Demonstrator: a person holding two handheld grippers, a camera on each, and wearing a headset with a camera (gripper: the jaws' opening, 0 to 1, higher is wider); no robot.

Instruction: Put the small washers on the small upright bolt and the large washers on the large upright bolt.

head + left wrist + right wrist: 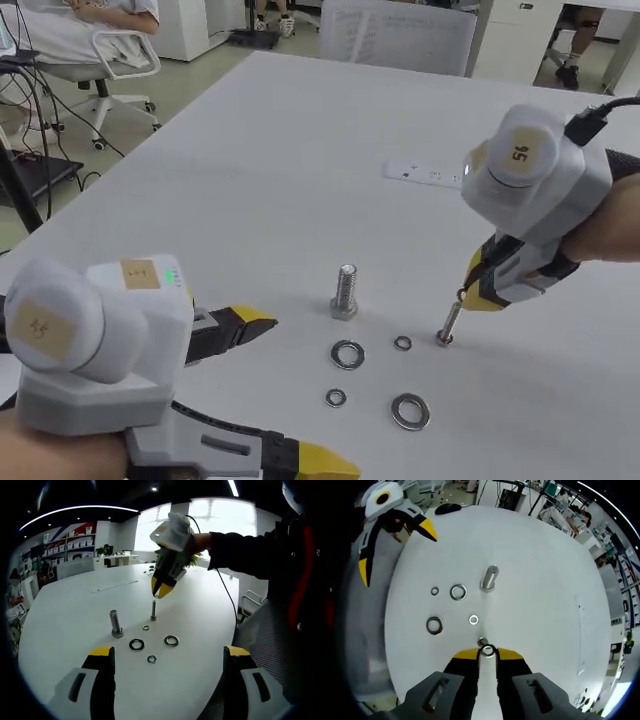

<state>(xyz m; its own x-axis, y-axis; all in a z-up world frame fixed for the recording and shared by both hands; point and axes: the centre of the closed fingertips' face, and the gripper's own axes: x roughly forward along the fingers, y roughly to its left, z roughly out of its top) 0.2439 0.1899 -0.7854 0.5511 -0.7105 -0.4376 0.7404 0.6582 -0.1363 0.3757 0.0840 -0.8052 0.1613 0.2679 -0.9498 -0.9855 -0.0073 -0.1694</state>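
While the left gripper [168, 651] hangs wide open and empty, the right gripper [488, 653] pinches a small washer [488, 651] in its fingers [466, 654] just over the small bolt [449, 322], lined up to drop on. Four more washers [347, 354] lie on the tabletop [250, 180].

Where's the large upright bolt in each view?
Head view: large bolt, just below centre.
Left gripper view: large bolt, left of centre.
Right gripper view: large bolt, above centre.
Shared landmark: the large washer lying closest to it.
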